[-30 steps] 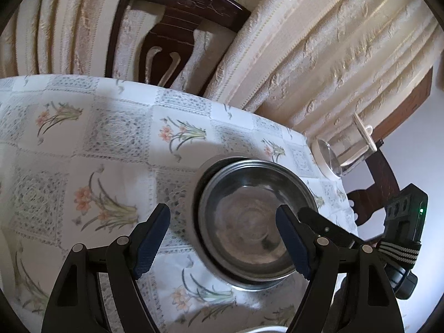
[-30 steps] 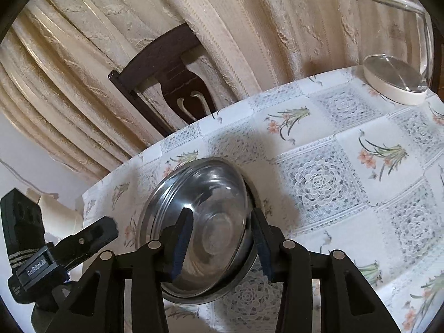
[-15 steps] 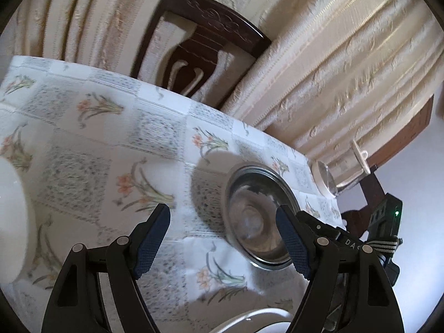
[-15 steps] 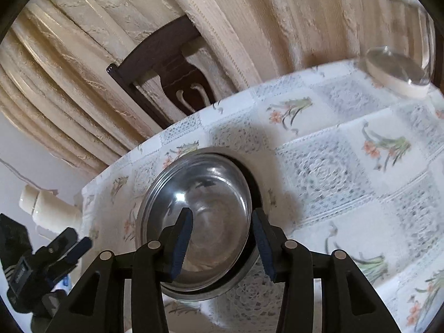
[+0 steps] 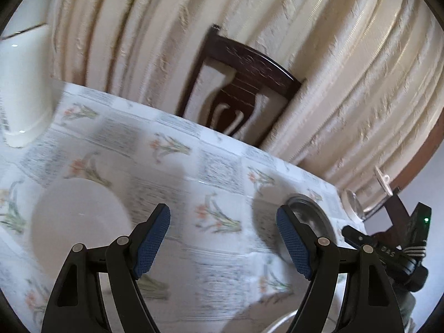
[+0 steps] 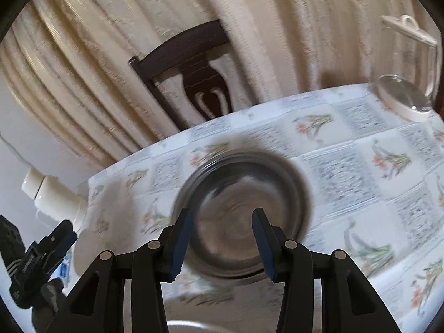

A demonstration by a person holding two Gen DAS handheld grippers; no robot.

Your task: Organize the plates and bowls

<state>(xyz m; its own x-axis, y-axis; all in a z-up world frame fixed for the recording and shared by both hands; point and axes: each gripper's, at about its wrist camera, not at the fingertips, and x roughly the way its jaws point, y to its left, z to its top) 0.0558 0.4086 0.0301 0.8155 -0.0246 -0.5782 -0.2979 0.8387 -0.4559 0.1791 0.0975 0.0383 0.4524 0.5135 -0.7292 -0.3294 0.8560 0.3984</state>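
Right wrist view: the half-spread right gripper (image 6: 220, 238), empty above the steel bowl (image 6: 244, 211), could knock it askew; the left gripper (image 5: 223, 238), spread wide and empty, could clip the white plate (image 5: 79, 222) at nine o'clock.

A round, shiny stainless-steel bowl (image 6: 244, 208) sits upright and empty on the floral tablecloth. A plain white round plate (image 5: 79, 222) lies flat, well apart from it.
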